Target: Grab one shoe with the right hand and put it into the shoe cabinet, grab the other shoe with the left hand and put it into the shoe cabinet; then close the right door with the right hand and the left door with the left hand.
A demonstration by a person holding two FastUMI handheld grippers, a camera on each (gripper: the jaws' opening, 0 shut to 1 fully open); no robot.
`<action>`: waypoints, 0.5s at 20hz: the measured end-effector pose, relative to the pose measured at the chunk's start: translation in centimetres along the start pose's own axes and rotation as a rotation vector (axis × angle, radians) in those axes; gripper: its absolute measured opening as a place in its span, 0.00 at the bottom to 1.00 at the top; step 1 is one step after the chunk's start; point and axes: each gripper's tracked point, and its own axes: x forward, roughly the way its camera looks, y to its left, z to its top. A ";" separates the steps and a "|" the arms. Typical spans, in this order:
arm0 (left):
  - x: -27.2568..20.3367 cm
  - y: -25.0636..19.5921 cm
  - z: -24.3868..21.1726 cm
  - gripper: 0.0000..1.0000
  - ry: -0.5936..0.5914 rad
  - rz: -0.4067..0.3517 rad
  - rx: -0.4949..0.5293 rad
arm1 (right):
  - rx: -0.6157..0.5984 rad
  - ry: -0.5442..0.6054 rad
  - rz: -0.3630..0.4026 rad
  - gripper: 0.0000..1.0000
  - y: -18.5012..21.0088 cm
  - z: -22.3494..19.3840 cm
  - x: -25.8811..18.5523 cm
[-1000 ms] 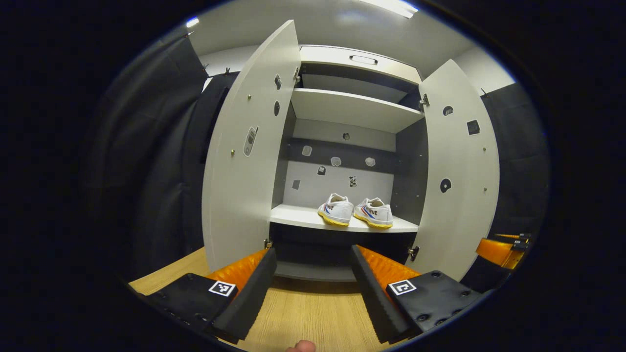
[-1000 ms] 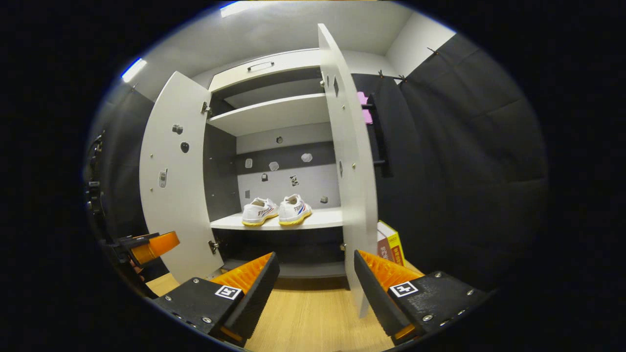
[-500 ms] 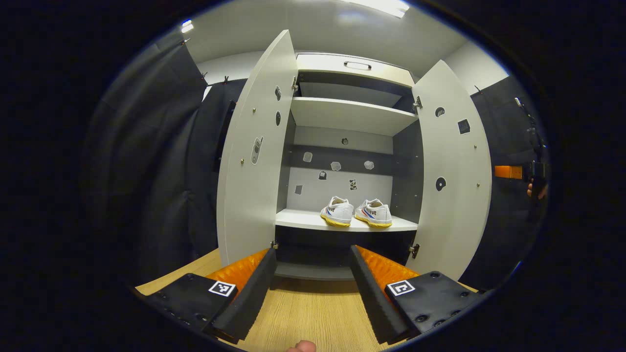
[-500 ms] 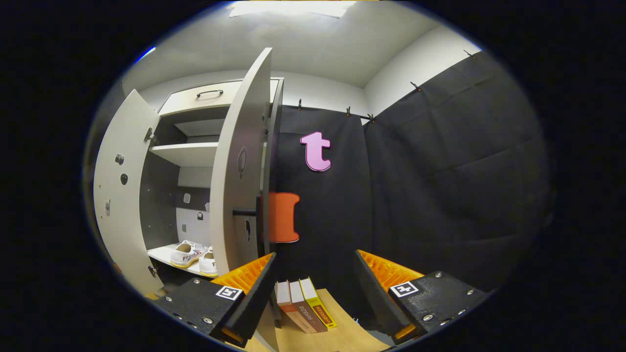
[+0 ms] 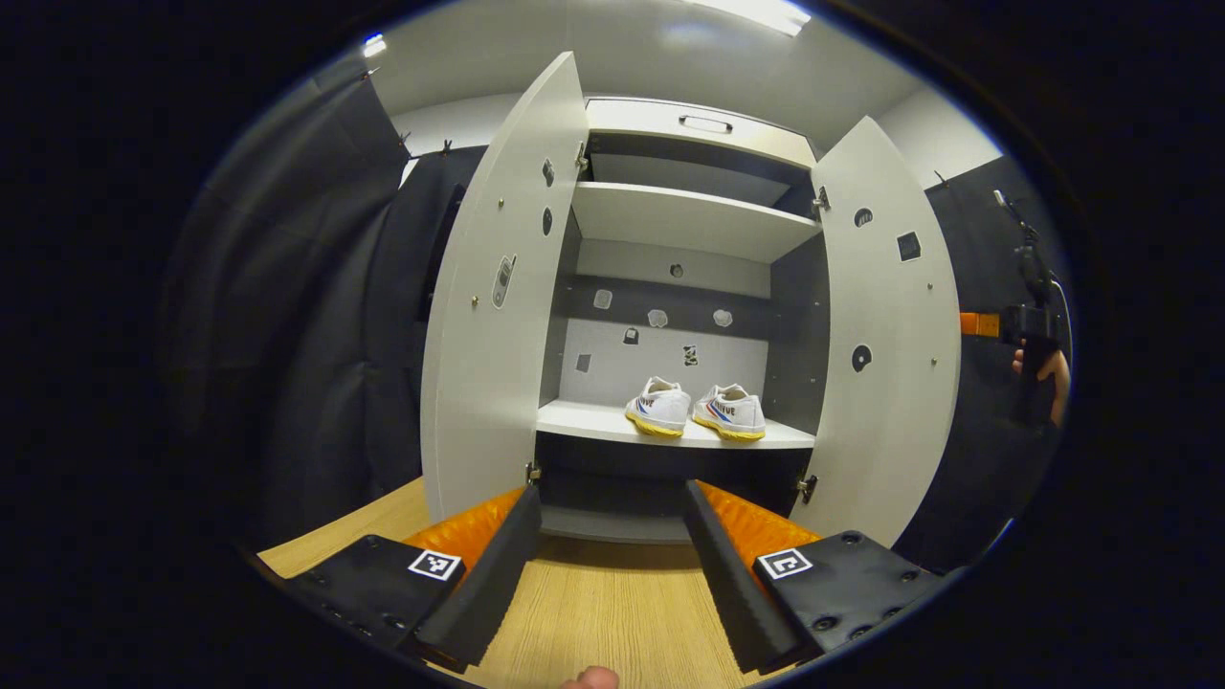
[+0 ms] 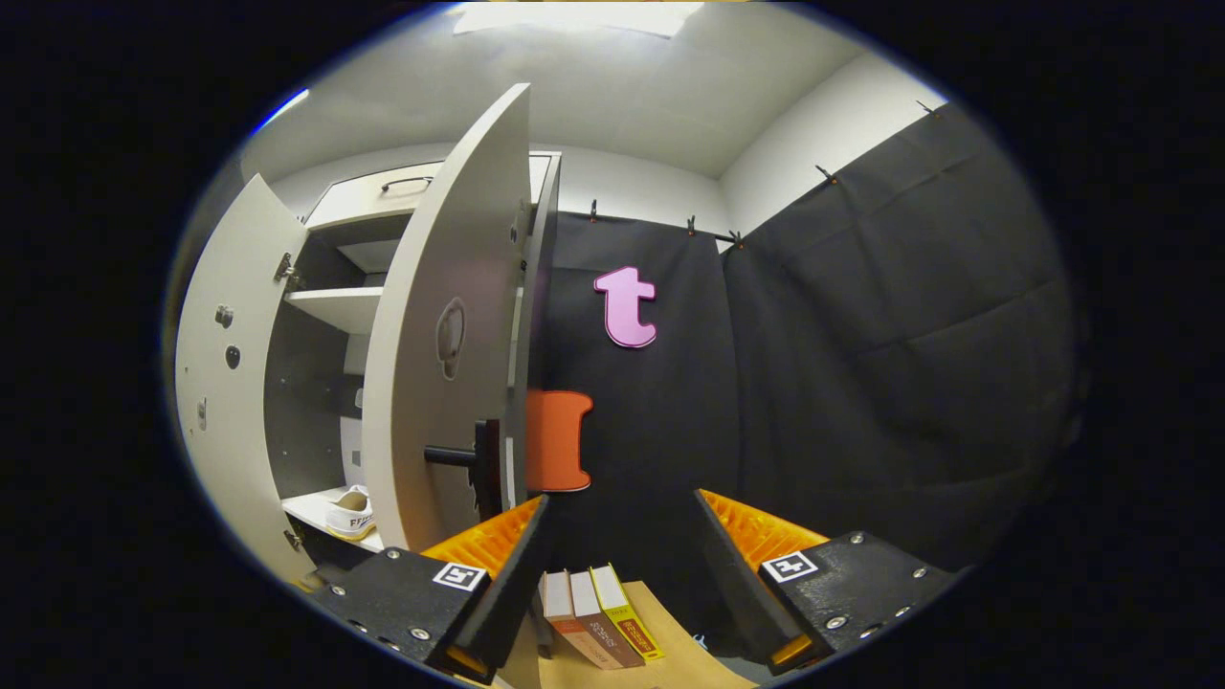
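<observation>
Two white shoes with yellow soles (image 5: pixel 696 412) sit side by side on the middle shelf (image 5: pixel 584 421) of the grey shoe cabinet, both doors standing open. My left gripper (image 5: pixel 608 565) is open and empty, low over the wooden floor, facing the cabinet. My right gripper (image 6: pixel 617 574) is open and empty, off to the right of the right door (image 6: pixel 435 344), facing its outer face where a dark handle (image 6: pixel 469 457) sticks out. One shoe (image 6: pixel 352 512) peeks out past that door. The left door (image 5: pixel 493 316) is swung out wide.
Three books (image 6: pixel 595 627) stand on the wooden floor (image 5: pixel 593 612) by the black cloth wall, just ahead of my right gripper. In the left gripper view, the other gripper held by a hand (image 5: pixel 1038 359) shows beyond the right door (image 5: pixel 885 344).
My right gripper has swung right and edged closer to the right door's outer side, so the door now hides most of the shoes. My left gripper has barely moved.
</observation>
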 end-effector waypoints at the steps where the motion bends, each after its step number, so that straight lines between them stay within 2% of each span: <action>1: 0.1 0.1 -0.2 0.97 0.002 0.000 0.000 | -0.003 0.002 0.008 0.98 0.5 0.1 -0.1; 2: 0.1 0.0 -0.3 0.96 0.007 -0.001 -0.002 | 0.001 0.005 0.022 0.89 1.2 0.1 -0.2; 9: 0.0 1.0 -0.3 0.97 0.009 0.006 0.003 | 0.044 0.034 0.180 0.88 8.8 -0.4 -0.8; 10: -0.2 1.3 -0.2 0.99 0.007 0.011 0.006 | 0.056 0.038 0.210 0.88 10.3 -0.6 -0.8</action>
